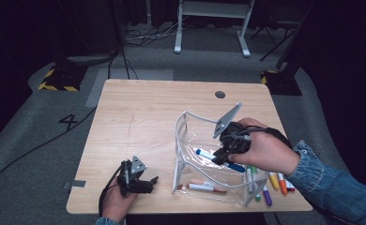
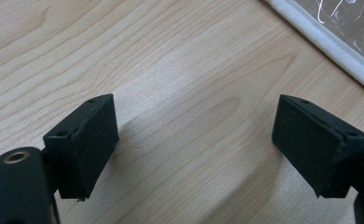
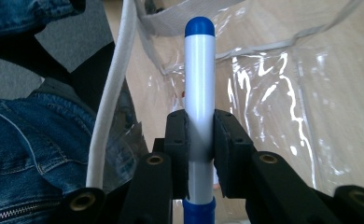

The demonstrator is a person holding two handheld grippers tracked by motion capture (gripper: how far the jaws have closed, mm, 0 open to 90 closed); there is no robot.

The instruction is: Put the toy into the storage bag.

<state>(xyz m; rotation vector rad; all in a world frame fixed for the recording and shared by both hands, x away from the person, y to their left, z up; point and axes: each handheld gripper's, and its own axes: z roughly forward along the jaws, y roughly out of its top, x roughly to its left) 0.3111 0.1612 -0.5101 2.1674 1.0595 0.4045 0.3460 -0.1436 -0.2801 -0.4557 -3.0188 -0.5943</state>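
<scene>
Right tongs (image 3: 199, 140): pinching a blue-capped marker (image 3: 199, 88) over the clear pouch (image 1: 186, 140). Left tongs (image 2: 194, 144): spread, empty, low over the worktop (image 1: 139, 112). More markers (image 1: 277, 183) lie beside the pouch.

My left gripper (image 1: 141, 180) rests with its jaws wide over bare table (image 1: 139, 122); the whole left and far part of the top lies free. To its right the clear pouch (image 1: 190, 140) stands upright, its white rim (image 2: 325, 42) a wall. Loose markers (image 1: 272, 183) crowd the near right corner beside it.
</scene>
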